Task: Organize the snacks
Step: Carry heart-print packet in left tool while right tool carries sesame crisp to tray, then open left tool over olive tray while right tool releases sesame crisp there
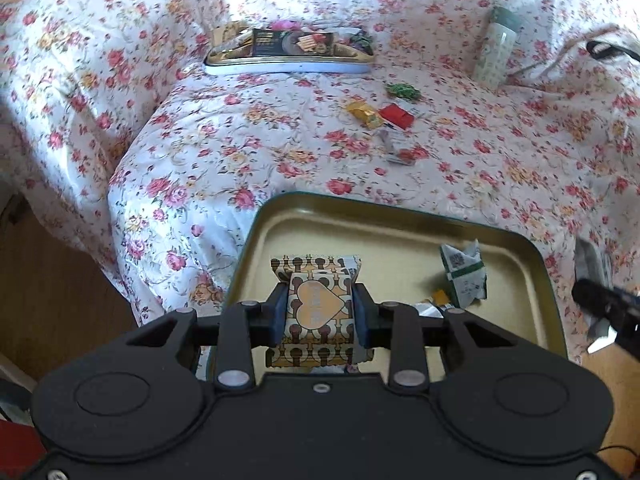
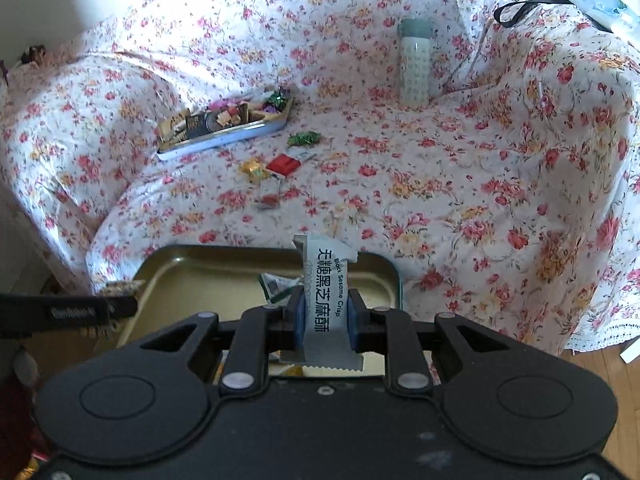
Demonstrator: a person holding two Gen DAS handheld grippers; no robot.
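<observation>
Clamping heart-patterned packet [image 1: 318, 308] in left fingers [image 1: 320, 312] | right fingers [image 2: 325, 314] clamp sesame crisp packet [image 2: 322, 300] | both above tray rim [image 1: 360, 202]

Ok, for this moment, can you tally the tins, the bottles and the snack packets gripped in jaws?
Tins: 2, the near tin and the far tin
Bottles: 1, the patterned bottle
Gripped packets: 2, the heart-patterned packet and the black sesame crisp packet
Total: 5
</observation>
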